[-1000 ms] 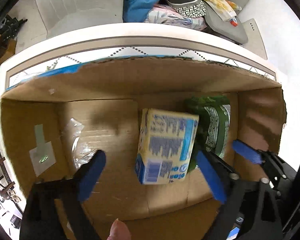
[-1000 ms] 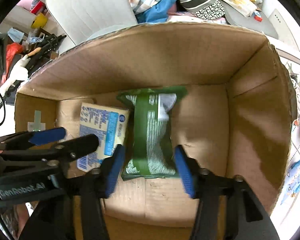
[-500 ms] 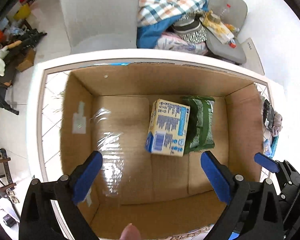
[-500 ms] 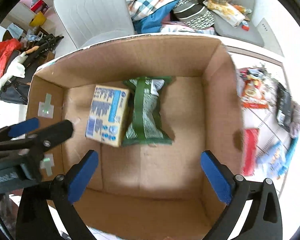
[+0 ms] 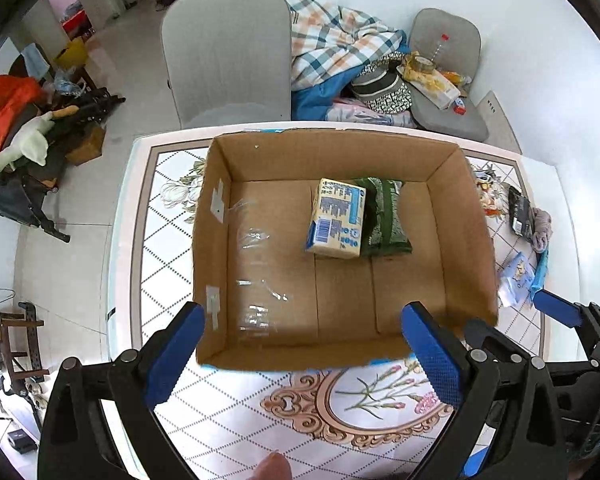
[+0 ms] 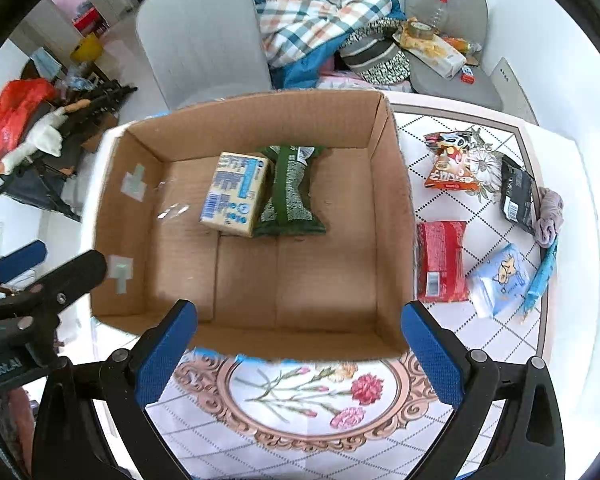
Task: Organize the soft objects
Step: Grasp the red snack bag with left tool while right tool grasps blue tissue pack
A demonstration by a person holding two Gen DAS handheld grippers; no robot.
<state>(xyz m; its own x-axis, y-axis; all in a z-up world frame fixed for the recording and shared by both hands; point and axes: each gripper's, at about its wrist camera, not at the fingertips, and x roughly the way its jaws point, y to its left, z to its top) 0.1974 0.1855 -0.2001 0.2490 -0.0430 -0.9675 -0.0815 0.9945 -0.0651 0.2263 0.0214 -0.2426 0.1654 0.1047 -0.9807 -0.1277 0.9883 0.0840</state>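
Note:
An open cardboard box (image 5: 332,156) (image 6: 260,120) stands on the patterned table. On its floor near the far wall a yellow-and-blue pack (image 5: 337,218) (image 6: 236,194) lies against a green bag (image 5: 386,216) (image 6: 292,192). My left gripper (image 5: 302,314) hangs open high over the box's near wall, nothing between its fingers. My right gripper (image 6: 299,312) is open and empty too, beside it on the right. On the table right of the box lie a red pack (image 6: 440,266), an orange snack bag (image 6: 452,164), a black packet (image 6: 516,194), a light blue tissue pack (image 6: 500,278) and a grey-purple cloth (image 6: 550,216).
A grey chair (image 5: 228,52) stands behind the table, next to a pile of checked clothes (image 5: 332,44). A second chair (image 6: 452,60) holds a bottle and wrappers. Clutter with an orange bag (image 5: 4,108) sits on the floor to the left. The table's left edge (image 5: 120,240) runs close to the box.
Both grippers rose out of the box and drew back toward its near wall. The right one let go of the green bag and opened wide; both packs stay on the box floor.

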